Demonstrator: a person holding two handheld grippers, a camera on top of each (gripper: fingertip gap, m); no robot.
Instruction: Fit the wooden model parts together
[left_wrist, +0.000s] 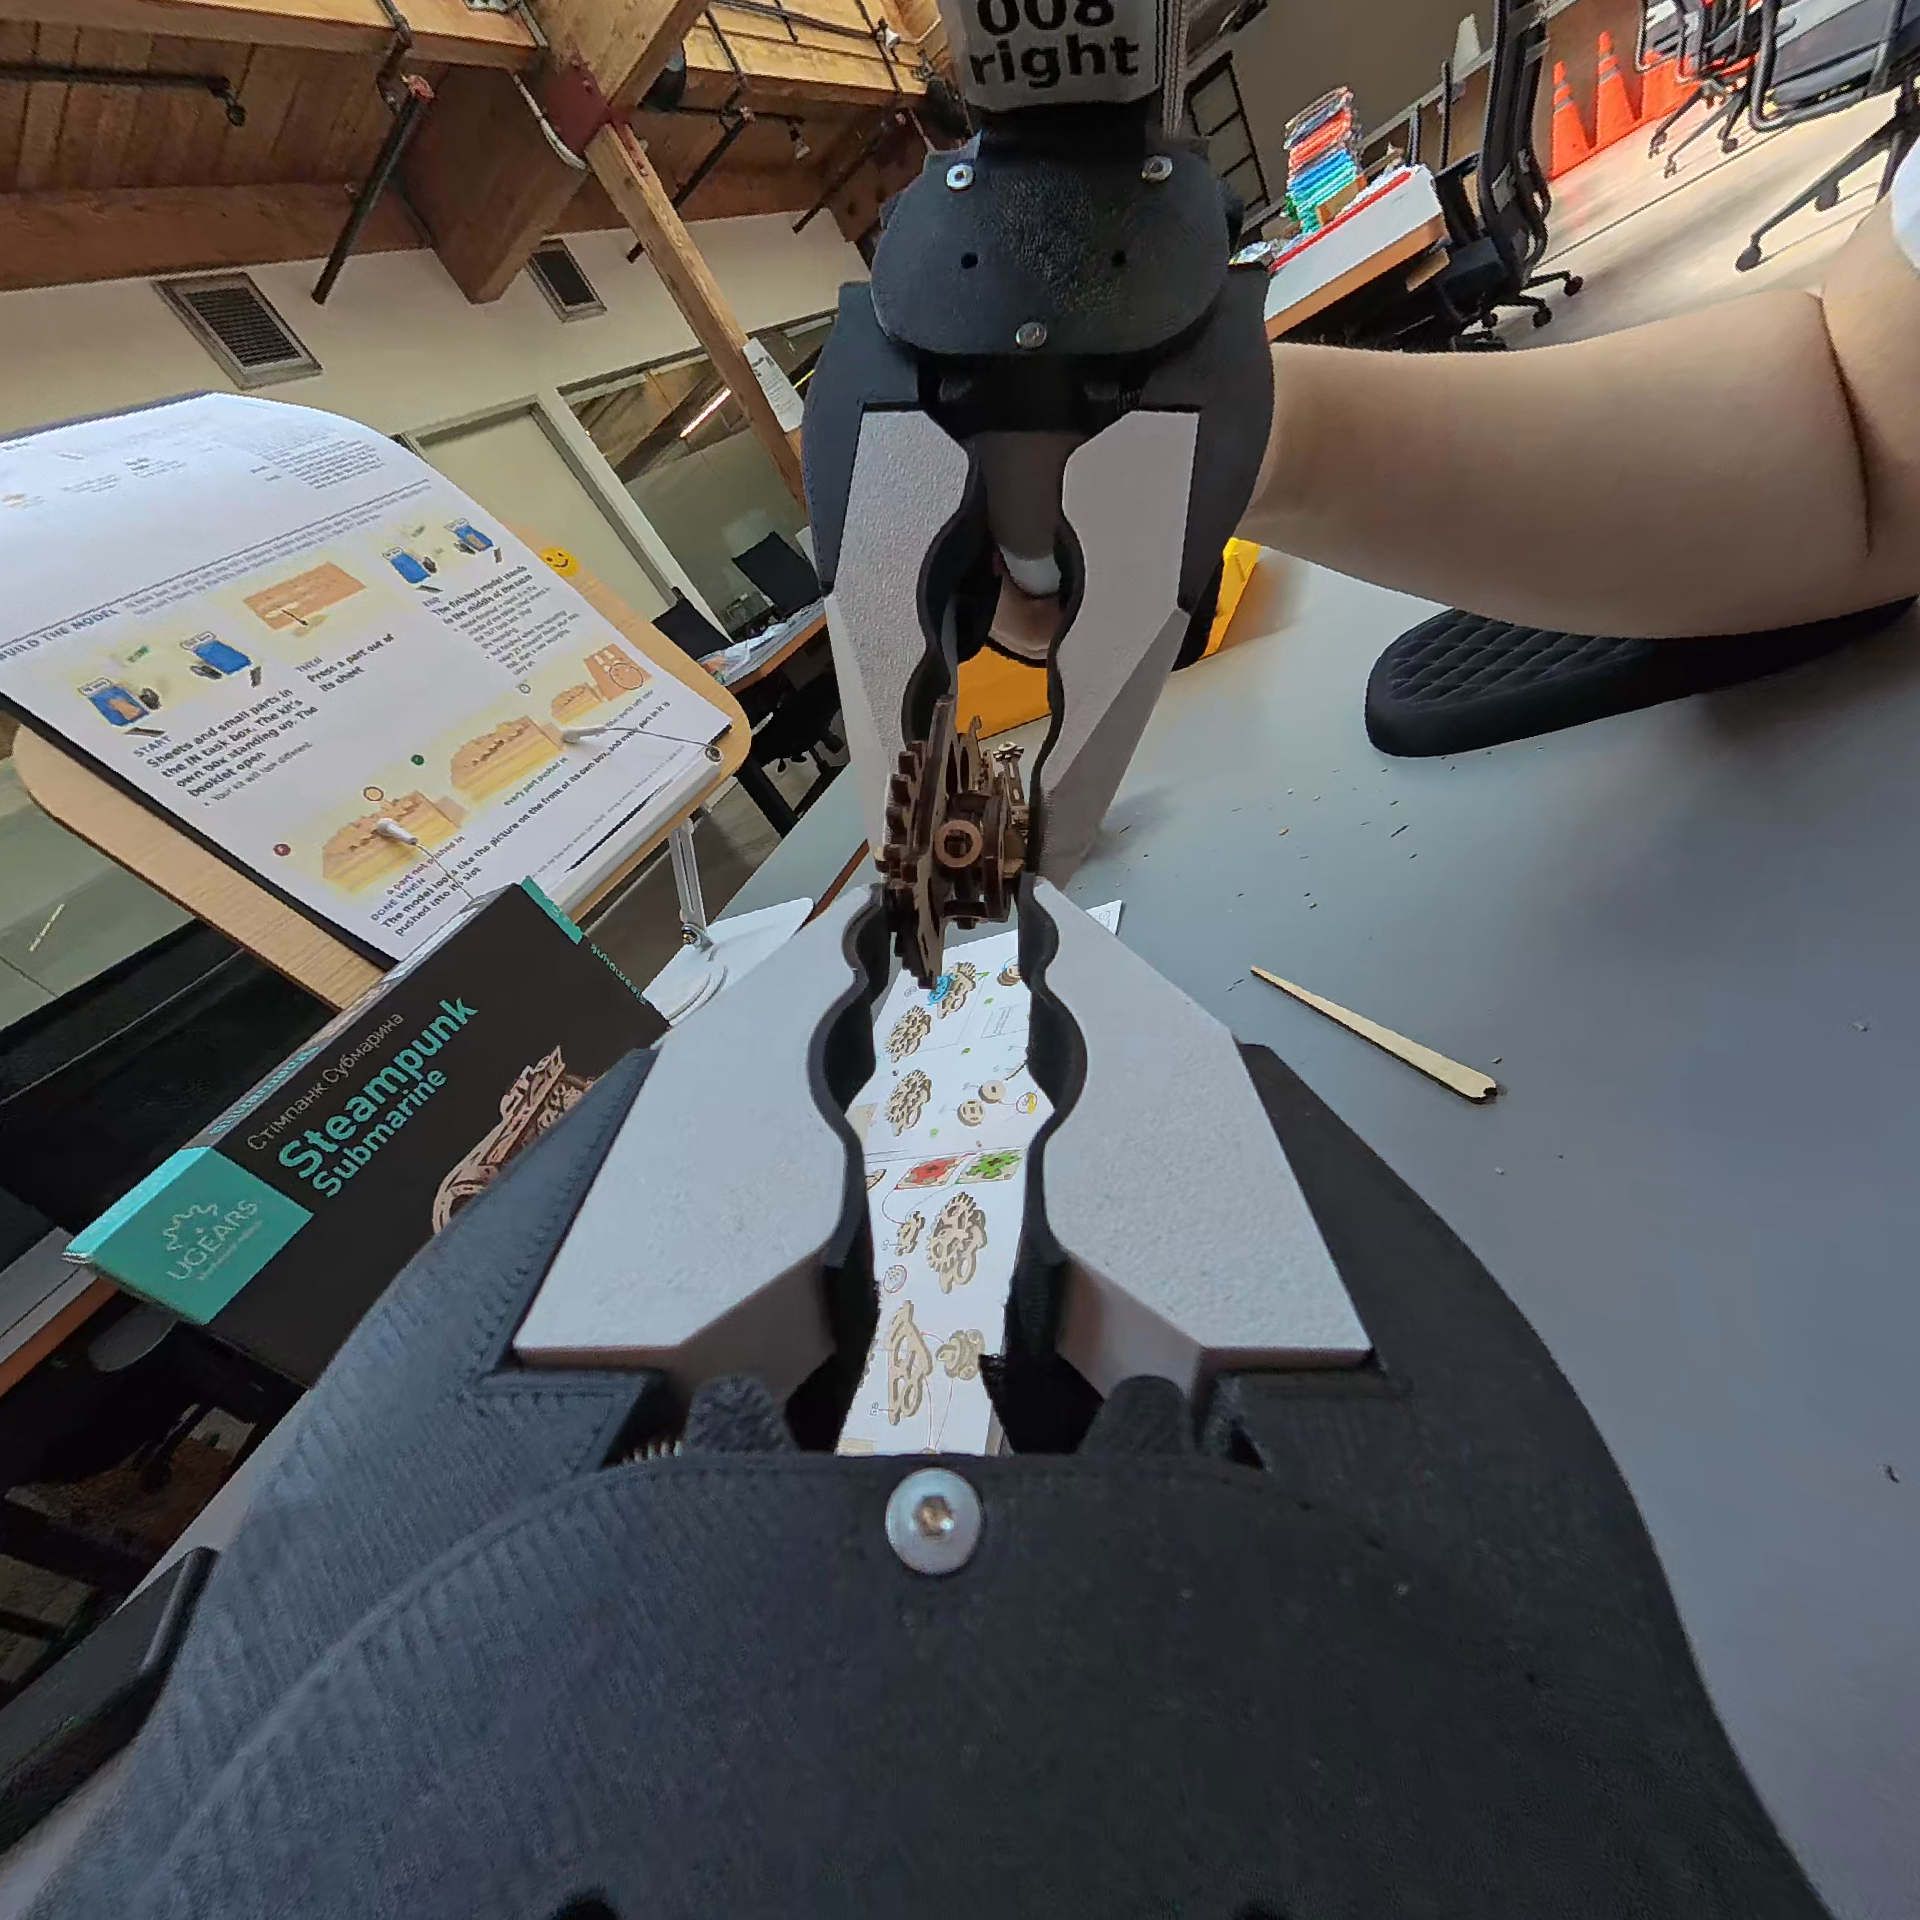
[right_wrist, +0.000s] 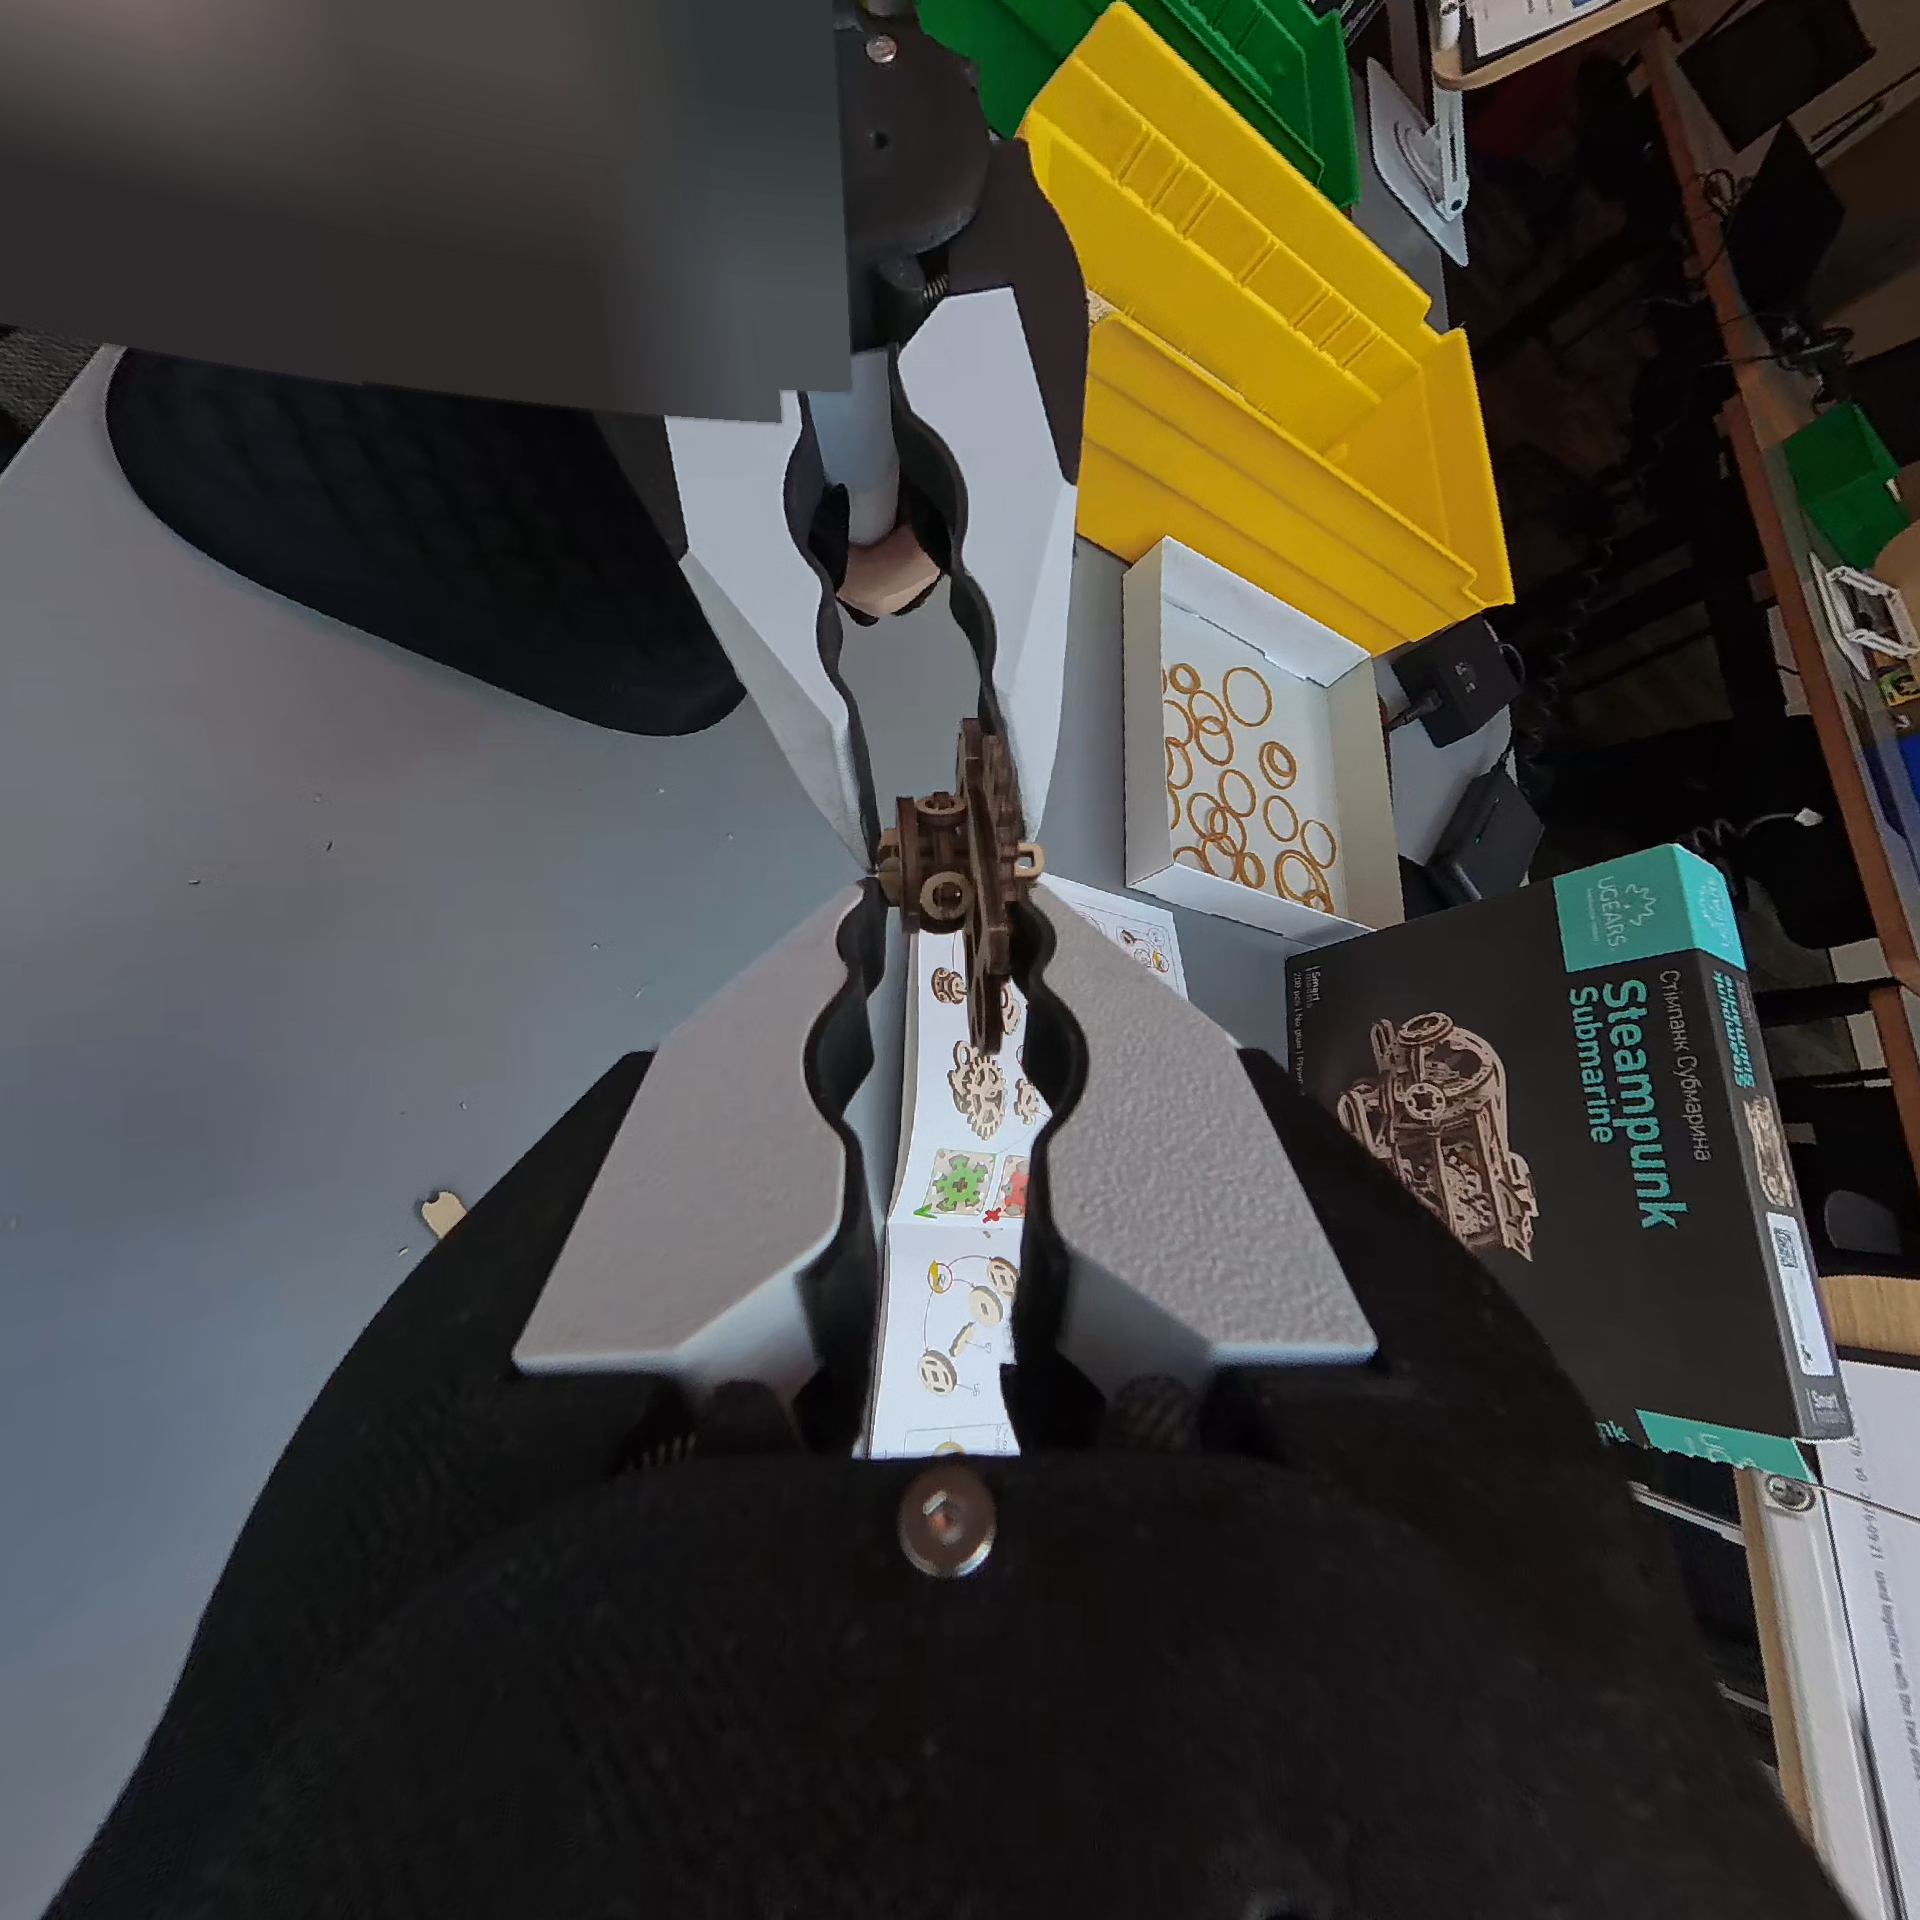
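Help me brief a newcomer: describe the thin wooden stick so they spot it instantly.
Start at the grey table. Right of the two grippers meeting over the booklet, the wooden stick lies flat and alone. It is pale, slim and tapered to a point, unlike the dark gear assembly held between the grippers.

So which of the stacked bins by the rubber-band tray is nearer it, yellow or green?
The yellow bin: it borders the white tray of rubber bands, while the green bin sits behind it, farther off.

You worked in an open-plan office workshop.
Wheeled office chairs (left_wrist: 1507, 187) stood upper right, timber ceiling beams (left_wrist: 644, 208) upper left, yellow parts bins (right_wrist: 1247, 343) along your grey table (left_wrist: 1558, 935).
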